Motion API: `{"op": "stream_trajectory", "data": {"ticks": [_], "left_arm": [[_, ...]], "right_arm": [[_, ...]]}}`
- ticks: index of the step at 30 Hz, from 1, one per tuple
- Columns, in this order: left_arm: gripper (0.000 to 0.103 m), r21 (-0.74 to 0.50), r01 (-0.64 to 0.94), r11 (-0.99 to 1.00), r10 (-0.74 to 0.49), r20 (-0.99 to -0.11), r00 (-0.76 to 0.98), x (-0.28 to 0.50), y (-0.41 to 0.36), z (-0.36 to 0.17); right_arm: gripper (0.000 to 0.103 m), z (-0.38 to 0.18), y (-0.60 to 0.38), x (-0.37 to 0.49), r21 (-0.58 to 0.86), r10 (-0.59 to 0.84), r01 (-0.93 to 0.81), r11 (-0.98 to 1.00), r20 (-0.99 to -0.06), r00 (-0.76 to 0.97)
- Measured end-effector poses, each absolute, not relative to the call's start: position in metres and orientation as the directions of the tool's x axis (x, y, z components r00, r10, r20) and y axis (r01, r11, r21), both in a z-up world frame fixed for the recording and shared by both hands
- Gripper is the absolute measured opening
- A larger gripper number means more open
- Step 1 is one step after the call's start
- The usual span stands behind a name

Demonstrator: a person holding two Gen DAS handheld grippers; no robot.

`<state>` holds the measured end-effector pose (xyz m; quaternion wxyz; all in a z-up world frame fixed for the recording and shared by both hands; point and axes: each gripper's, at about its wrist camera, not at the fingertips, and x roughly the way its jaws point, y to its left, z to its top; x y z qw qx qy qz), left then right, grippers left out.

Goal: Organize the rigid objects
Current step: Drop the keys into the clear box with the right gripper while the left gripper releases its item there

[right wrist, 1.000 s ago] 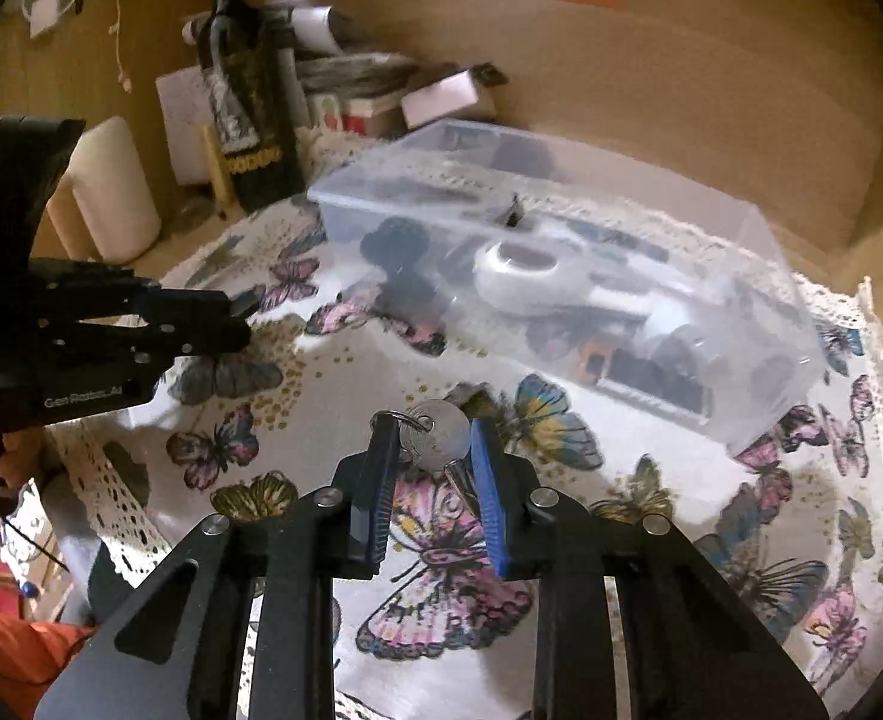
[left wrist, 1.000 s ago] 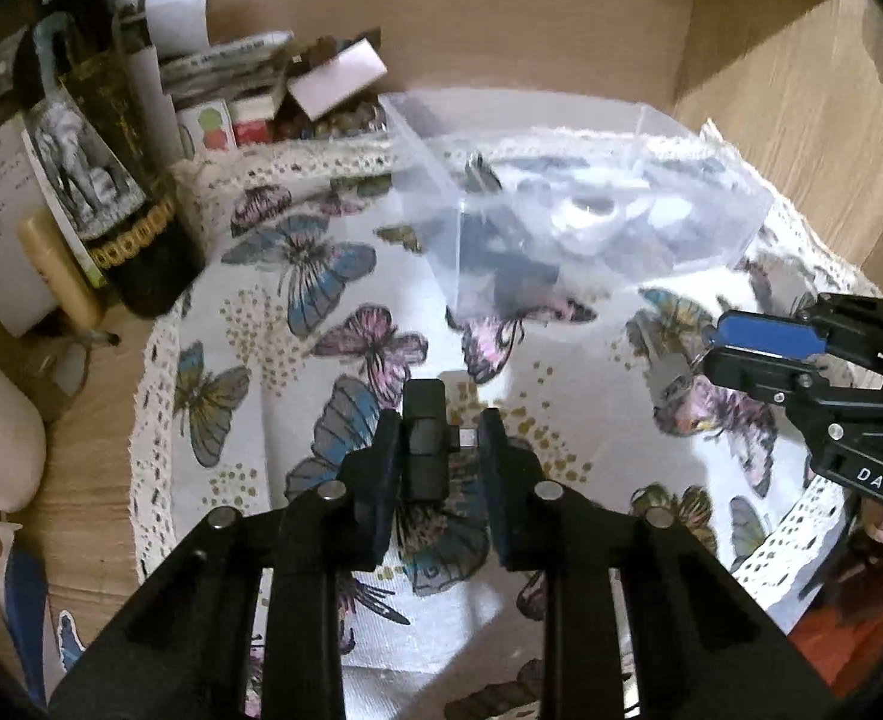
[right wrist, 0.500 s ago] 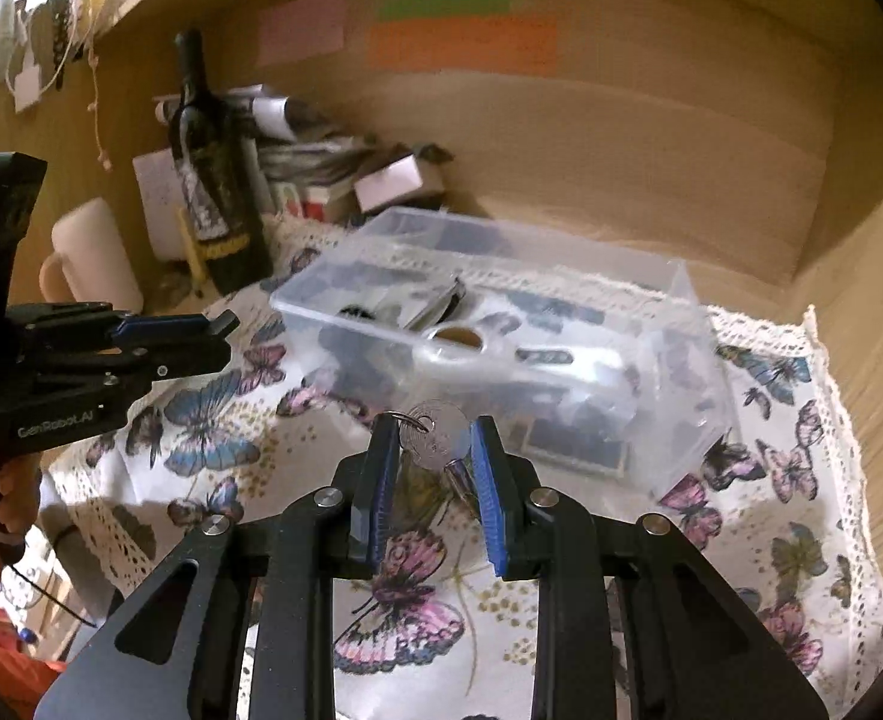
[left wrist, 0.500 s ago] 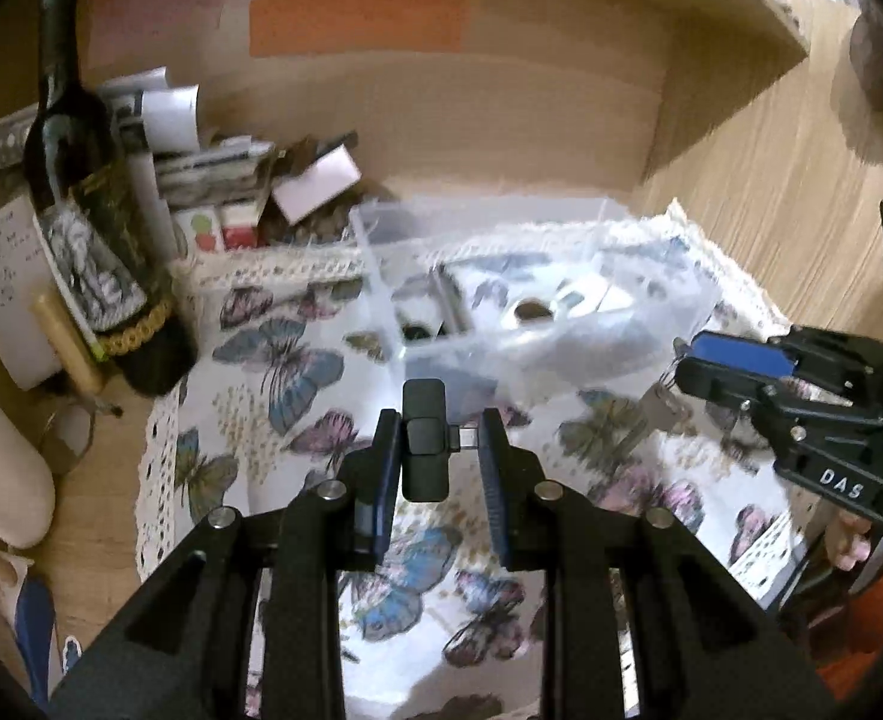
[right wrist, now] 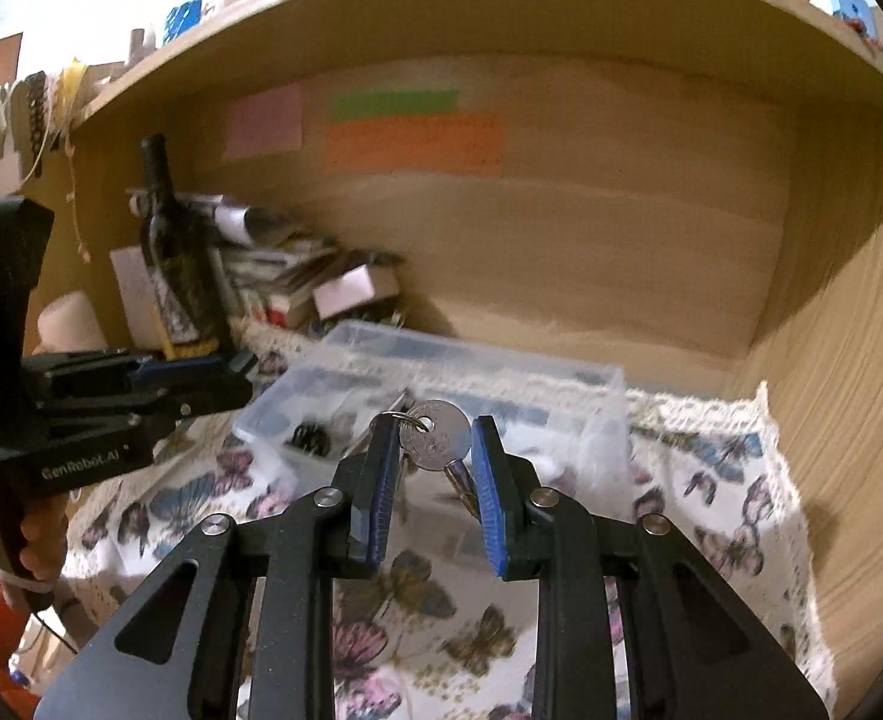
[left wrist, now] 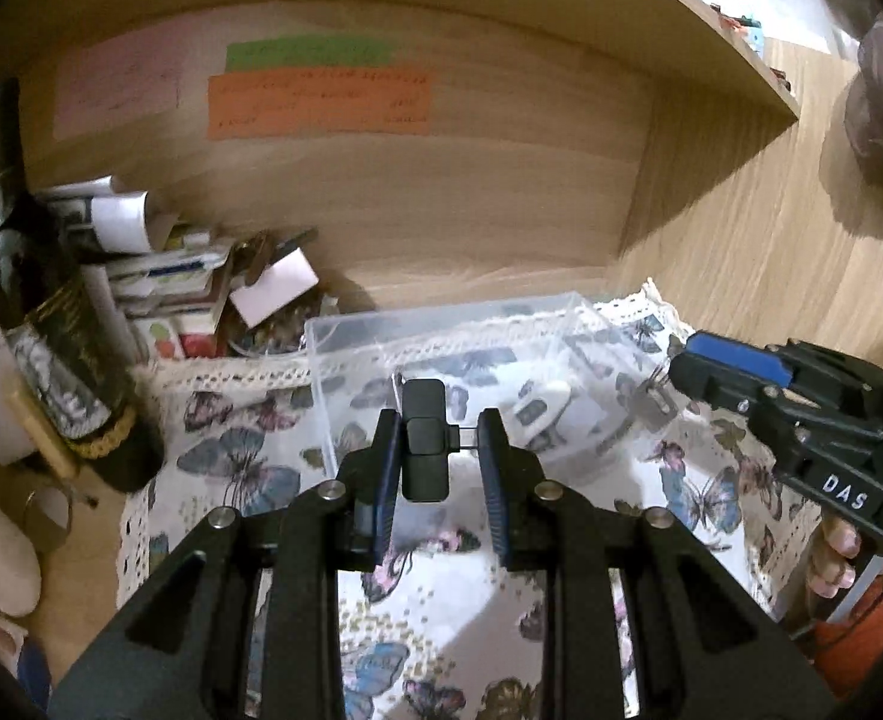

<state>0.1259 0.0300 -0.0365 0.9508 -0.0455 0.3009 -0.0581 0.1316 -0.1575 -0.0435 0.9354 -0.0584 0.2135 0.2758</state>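
The left gripper [left wrist: 438, 450] is clenching a small black plug-in dongle [left wrist: 424, 441] upright between its blue-padded fingers [left wrist: 386, 480], the body pressed against the left pad and its metal connector reaching across to the right one. The right gripper [right wrist: 432, 450] is pinching a silver key [right wrist: 438, 435] on a split ring, the round head standing above the pads and the blade slanting down toward the right finger [right wrist: 489, 480]. Both loads are hanging in the air over the butterfly-print tablecloth [left wrist: 441, 618], just short of the near wall of the clear plastic bin [left wrist: 441, 330], where a white gadget [left wrist: 540, 411] and dark odds and ends are lying. A dark wine bottle [left wrist: 33, 300] is standing at the cloth's left edge, with a heap of papers and small boxes [left wrist: 201, 282] behind it against the wooden back panel, which is carrying pink, green and orange sticky notes [left wrist: 318, 102]. Nothing is sitting between either gripper and the bin's open top. Compared with a second ago, both grippers are riding higher and tilting up, showing more of the back panel and shelf, their grips unchanged.
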Motion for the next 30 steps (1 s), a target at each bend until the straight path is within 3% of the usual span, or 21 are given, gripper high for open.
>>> {"op": "stream_trajectory", "data": {"ticks": [9, 22, 30], "left_arm": [[0.025, -0.147, 0.077, 0.986, -0.152, -0.619, 0.771, 0.165, 0.027, -0.054], [0.025, -0.160, 0.085, 0.983, -0.173, -0.690, 0.703, 0.193, 0.026, -0.086], [0.025, -0.172, 0.076, 0.982, -0.175, -0.692, 0.701, 0.193, 0.029, -0.086]], "right_arm": [[0.023, -0.034, -0.164, 0.161, 0.039, 0.478, -0.509, 0.860, -0.413, 0.775], [0.023, -0.090, -0.156, 0.217, 0.079, 0.419, -0.468, 0.880, -0.593, 0.687], [0.023, -0.099, -0.148, 0.223, 0.079, 0.409, -0.471, 0.879, -0.634, 0.656]]}}
